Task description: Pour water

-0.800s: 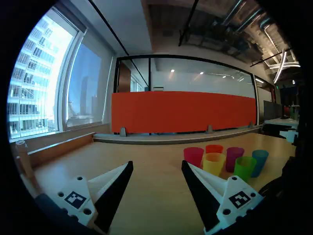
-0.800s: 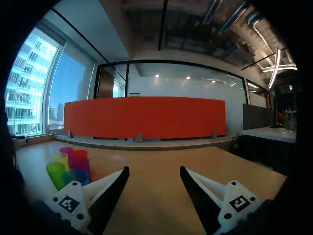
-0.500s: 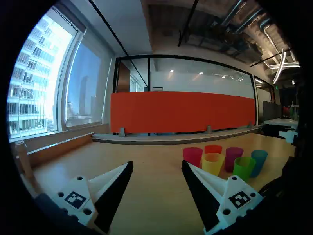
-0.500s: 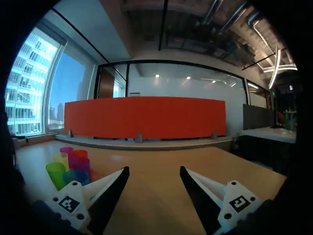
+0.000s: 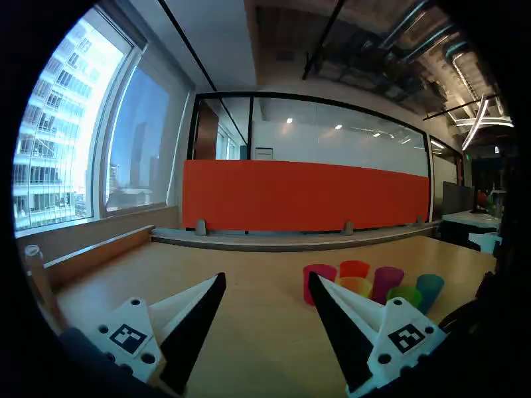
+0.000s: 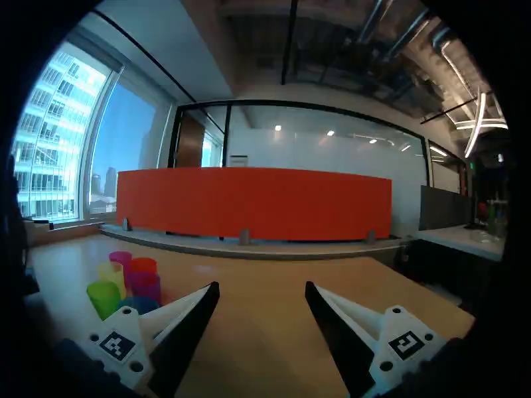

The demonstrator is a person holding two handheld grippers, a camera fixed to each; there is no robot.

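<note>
Several plastic cups stand in a cluster on the wooden table [image 5: 265,265]: a pink cup [image 5: 317,281], a red cup [image 5: 354,268], a purple cup [image 5: 386,280], a teal cup [image 5: 429,289], with a yellow and a green one partly behind my right-hand finger. My left gripper [image 5: 265,292] is open just left of and nearer than the cluster, holding nothing. In the right gripper view the same cups [image 6: 129,282] stand at the lower left. My right gripper [image 6: 262,295] is open and empty, to the right of them.
A long orange partition [image 5: 305,196] runs along the table's far edge. Tall windows [image 5: 60,152] and a wooden ledge [image 5: 99,249] line the left side. A dark counter [image 6: 458,242] with items stands at the right.
Both gripper views have tilted up a little, so the cups sit lower in view. In the left gripper view the cups now lie partly behind the right-hand finger. Both grippers stayed open.
</note>
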